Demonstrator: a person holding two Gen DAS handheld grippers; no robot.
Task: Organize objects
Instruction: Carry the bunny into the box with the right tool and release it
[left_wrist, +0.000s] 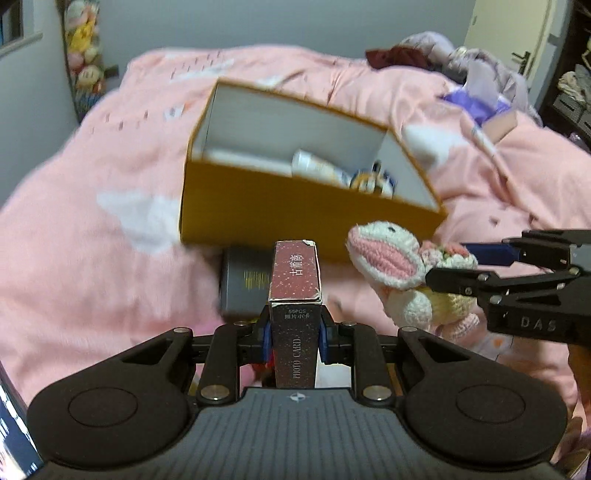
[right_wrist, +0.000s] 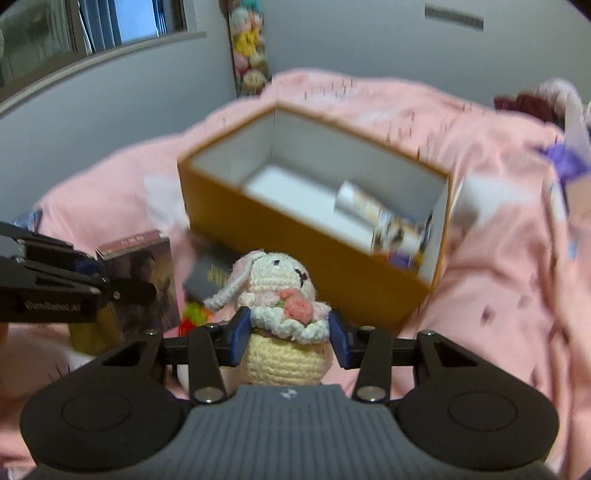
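My left gripper (left_wrist: 294, 338) is shut on a dark red photo card box (left_wrist: 295, 295), held upright above the bed; the same box (right_wrist: 144, 273) shows at the left of the right wrist view, gripped there by the left gripper (right_wrist: 122, 291). My right gripper (right_wrist: 291, 338) is shut on a crocheted white bunny (right_wrist: 280, 317) with pink flowers, its blue pads pressing the body. From the left wrist view the bunny (left_wrist: 391, 266) hangs at the right in the right gripper (left_wrist: 454, 266). An open orange box (left_wrist: 303, 214) with a white inside lies ahead on the bed, holding a tube (left_wrist: 321, 168) and small items.
A pink quilt (left_wrist: 92, 221) covers the bed. A dark flat box (left_wrist: 240, 284) lies under the orange box's (right_wrist: 317, 236) near edge. Purple clothes and a small box (left_wrist: 498, 122) sit at the far right. Plush toys (right_wrist: 249, 48) hang on the wall behind.
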